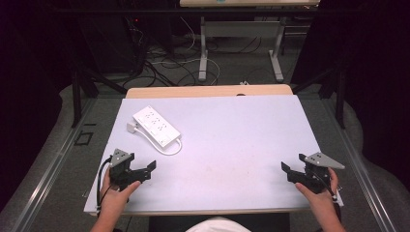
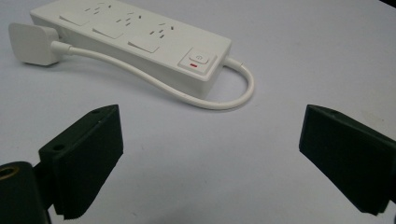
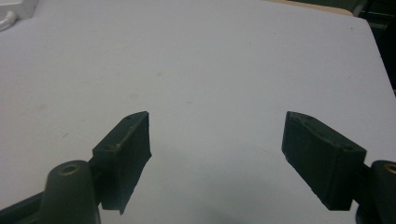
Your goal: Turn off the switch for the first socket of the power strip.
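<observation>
White power strip [image 1: 156,126] lies on table [image 1: 232,145], far-left, w/ cord [image 1: 171,148] looped at its near end. L tool [image 1: 151,169] near left front edge, R tool [image 1: 292,168] near right front edge, well apart; both empty, jaws apart.

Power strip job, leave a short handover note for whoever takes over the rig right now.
Left gripper: open, holding nothing, resting near the front left of the table, pointed toward the strip.
Right gripper: open, holding nothing, near the front right edge.
White rectangular plastic power strip: lies flat on the pale lilac table top, back left, apart from both grippers. Its white cord loops round one end and its white plug lies beside the strip, not inserted in any socket.
Done: nothing visible yet; strip untouched.
Left: probably reach in with the left gripper, the nearer one, to start handling the strip or plug.
</observation>
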`<control>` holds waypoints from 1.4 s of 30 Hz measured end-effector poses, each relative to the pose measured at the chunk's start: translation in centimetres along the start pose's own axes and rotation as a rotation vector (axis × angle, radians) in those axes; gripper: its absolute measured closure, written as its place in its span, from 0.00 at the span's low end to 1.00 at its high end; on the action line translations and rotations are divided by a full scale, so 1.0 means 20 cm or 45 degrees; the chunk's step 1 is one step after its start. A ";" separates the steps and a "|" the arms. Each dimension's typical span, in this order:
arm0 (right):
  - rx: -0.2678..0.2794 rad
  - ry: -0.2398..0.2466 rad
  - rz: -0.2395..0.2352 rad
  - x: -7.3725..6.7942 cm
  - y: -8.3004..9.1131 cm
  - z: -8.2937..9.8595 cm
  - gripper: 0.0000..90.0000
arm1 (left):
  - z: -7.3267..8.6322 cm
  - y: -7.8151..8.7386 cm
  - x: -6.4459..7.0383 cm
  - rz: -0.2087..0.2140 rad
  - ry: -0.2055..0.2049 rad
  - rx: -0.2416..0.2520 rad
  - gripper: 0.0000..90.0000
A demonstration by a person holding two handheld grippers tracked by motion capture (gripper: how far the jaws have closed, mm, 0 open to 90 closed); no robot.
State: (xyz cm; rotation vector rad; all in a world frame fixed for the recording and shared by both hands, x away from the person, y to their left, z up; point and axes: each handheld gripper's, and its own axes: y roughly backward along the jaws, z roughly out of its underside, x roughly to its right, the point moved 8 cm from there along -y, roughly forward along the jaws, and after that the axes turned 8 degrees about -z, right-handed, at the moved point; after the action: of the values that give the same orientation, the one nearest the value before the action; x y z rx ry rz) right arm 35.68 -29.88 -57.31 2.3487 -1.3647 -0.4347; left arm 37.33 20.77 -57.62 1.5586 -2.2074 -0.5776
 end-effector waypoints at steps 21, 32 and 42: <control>0.006 -0.014 -0.036 -0.03 -0.01 0.00 0.26 | -0.10 0.02 0.04 -0.016 -0.073 -0.038 0.22; 0.046 -0.045 -0.018 -0.02 -0.01 0.00 0.26 | -0.29 0.03 -0.05 -0.038 -0.032 -0.008 0.27; 0.011 -0.041 -0.028 -0.02 0.01 0.01 0.26 | -0.38 0.02 -0.06 -0.030 -0.010 -0.022 0.37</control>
State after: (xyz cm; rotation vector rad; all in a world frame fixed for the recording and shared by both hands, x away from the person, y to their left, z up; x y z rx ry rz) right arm 35.35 -29.67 -57.31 2.3757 -1.3594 -0.4758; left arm 41.41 21.15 -50.99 1.5787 -2.1868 -0.6090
